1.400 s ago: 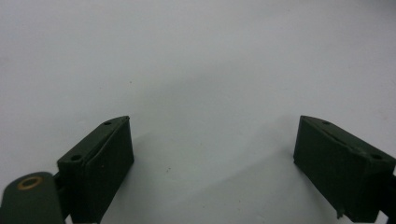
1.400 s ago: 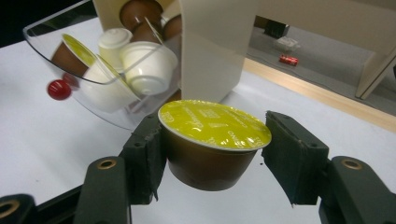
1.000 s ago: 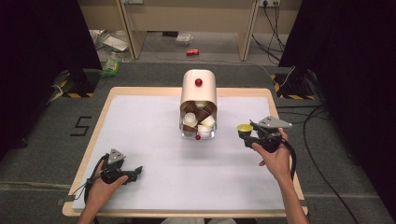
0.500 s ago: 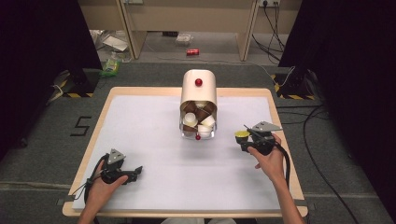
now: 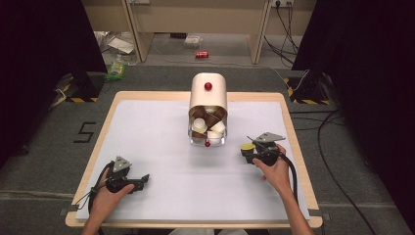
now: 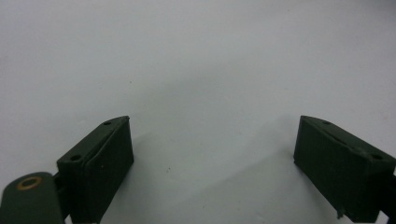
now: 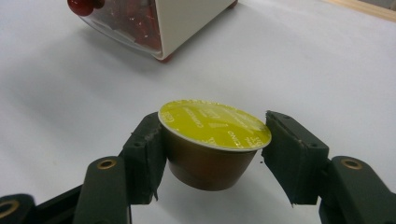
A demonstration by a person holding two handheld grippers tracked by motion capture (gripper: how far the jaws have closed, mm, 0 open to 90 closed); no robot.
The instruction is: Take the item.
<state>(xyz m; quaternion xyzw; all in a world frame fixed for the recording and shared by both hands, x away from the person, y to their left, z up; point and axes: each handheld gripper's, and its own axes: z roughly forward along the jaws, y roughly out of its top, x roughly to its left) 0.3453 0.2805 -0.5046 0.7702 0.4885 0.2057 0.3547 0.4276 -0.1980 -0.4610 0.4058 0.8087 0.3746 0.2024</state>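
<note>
White sheeting covers the wooden-rimmed bench (image 5: 147,127), at whose far middle a cream, round-topped capsule dispenser (image 5: 208,95) with a clear front drawer is set. A yellow-lidded, brown-bodied coffee capsule (image 7: 212,140) is clamped upright under its rim by the right tool (image 5: 249,152), just off the drawer's right. For a clean set-down, it is best lowered level until the base meets the sheet, then released. The left tool (image 5: 142,180) is held wide and empty near the front edge.
</note>
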